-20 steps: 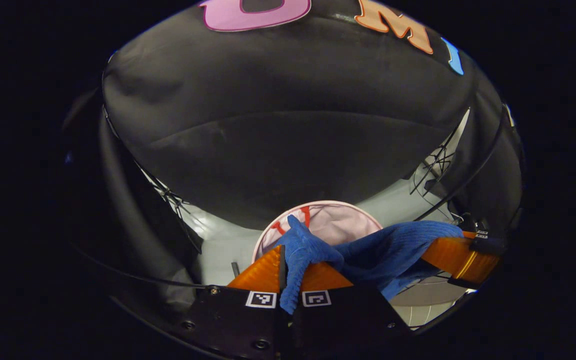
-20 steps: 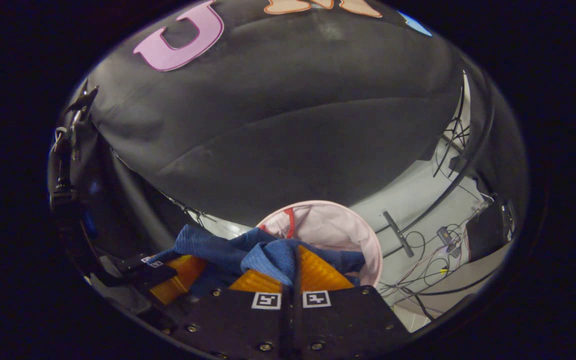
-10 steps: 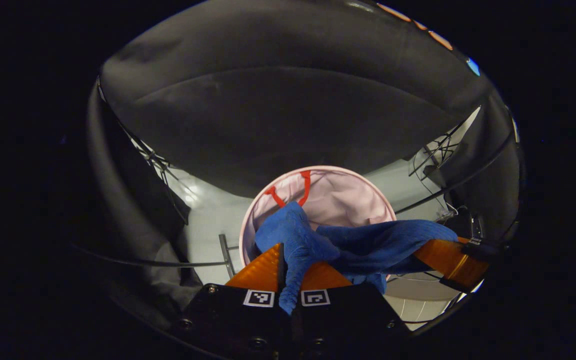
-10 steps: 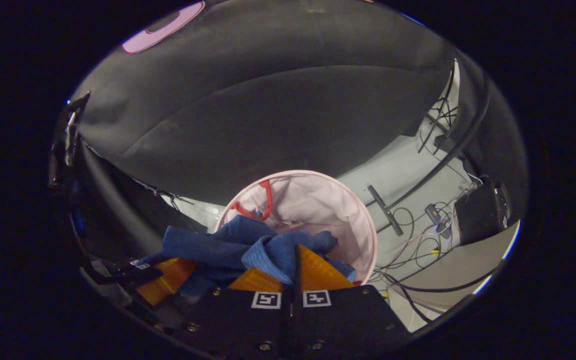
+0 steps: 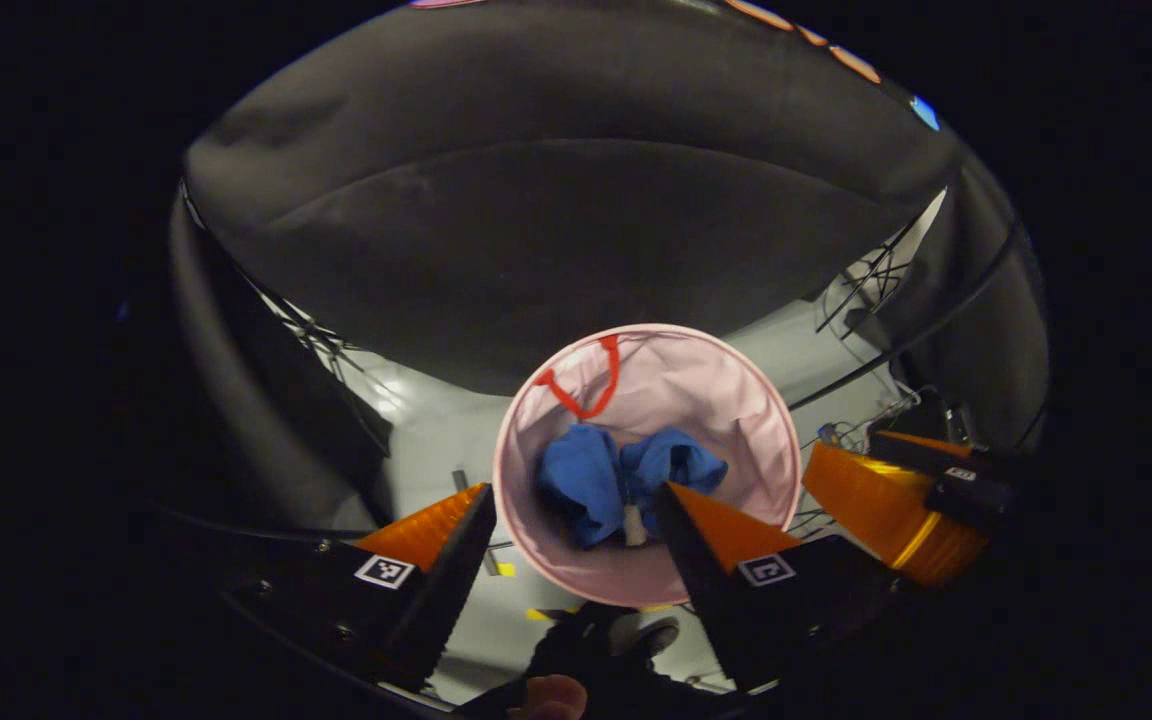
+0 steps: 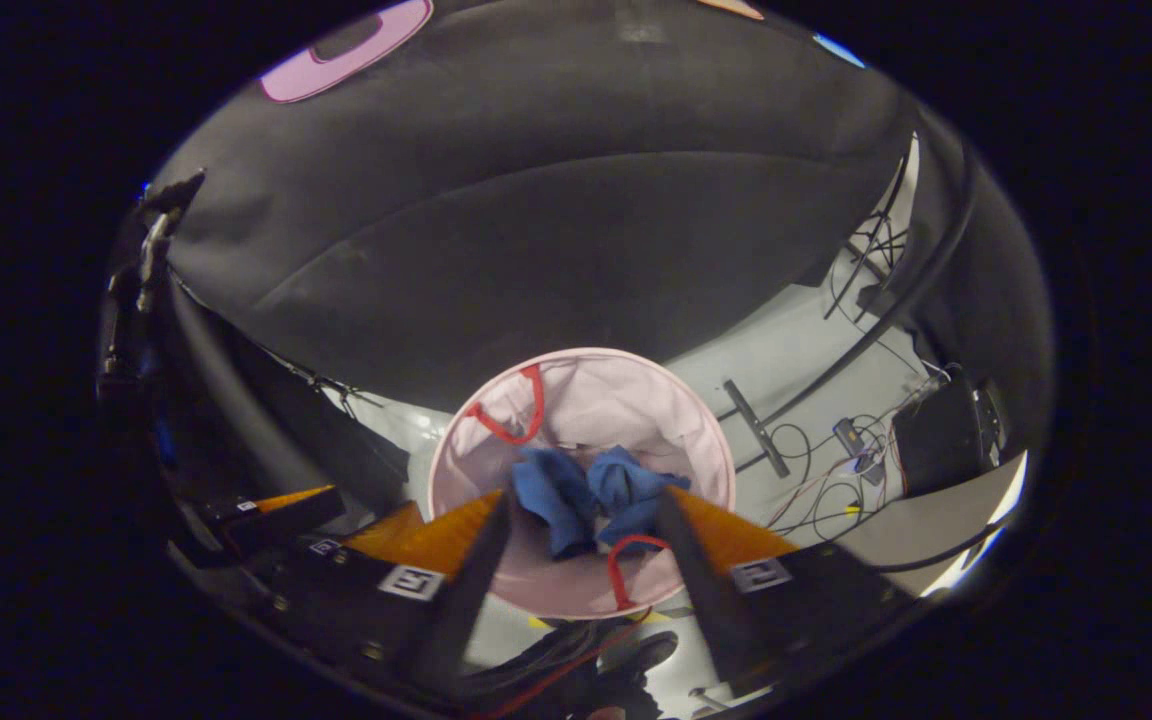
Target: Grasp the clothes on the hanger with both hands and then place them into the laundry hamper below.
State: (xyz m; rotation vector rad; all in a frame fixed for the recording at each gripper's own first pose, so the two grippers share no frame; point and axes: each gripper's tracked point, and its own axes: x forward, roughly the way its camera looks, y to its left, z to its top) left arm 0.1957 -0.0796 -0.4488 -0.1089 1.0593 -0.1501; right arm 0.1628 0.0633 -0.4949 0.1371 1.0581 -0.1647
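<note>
The blue garment [image 5: 626, 478] lies bunched inside the pink hamper [image 5: 771, 430], apparently clear of its rim, and with the left gripper [image 5: 576, 500] and right gripper [image 6: 584, 505] both spread wide above, a careless withdrawal could tip the light hamper.

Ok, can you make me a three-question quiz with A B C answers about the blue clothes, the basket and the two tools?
1. Where is the crumpled blue knitted garment?
A. on a hanger
B. inside the round pink fabric laundry hamper
C. on the floor

2. What colour are the hamper's looped handles?
A. red
B. green
C. white

3. How is the left tool?
A. shut on the garment
B. shut on nothing
C. open

Answers: 1 B, it lies within the hamper's rim. 2 A, both loops show red. 3 C, its fingers stand apart, as do those of the right tool.
</note>
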